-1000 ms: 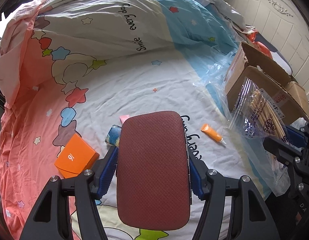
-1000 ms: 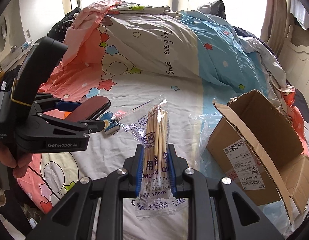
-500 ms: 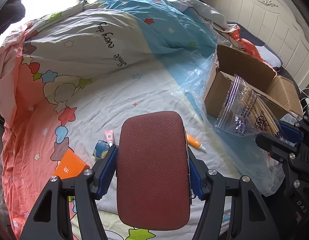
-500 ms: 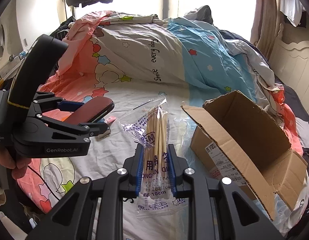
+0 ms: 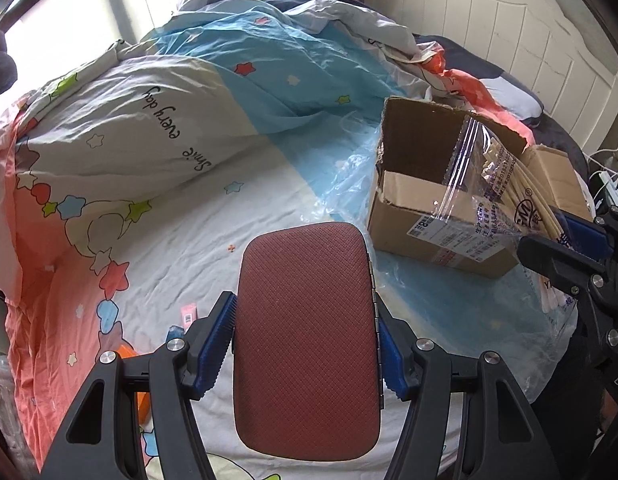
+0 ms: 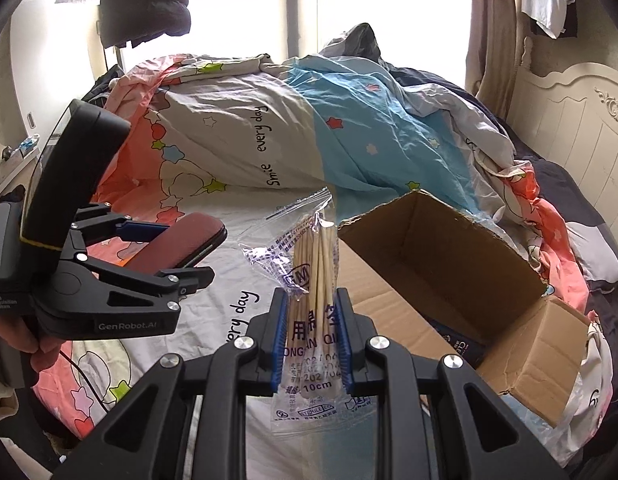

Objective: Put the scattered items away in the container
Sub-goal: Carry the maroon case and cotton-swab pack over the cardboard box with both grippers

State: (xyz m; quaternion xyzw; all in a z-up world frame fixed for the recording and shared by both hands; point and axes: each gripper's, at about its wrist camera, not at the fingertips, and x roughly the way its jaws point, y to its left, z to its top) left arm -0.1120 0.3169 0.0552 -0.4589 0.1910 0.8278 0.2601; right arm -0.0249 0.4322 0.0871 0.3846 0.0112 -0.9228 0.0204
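Both loads carried toward the box

Left hand-held gripper [image 5: 307, 354] is clamped on a dark red case [image 5: 307, 320]; right hand-held gripper [image 6: 312, 340] pinches a clear bag of wooden sticks [image 6: 309, 288]. Over the last second both have risen off the bed [image 5: 213, 216] and closed on the open cardboard box [image 6: 449, 280], now just beside the bag. Judged: release into the box comes next. Small items [image 5: 189, 314] remain on the bed.
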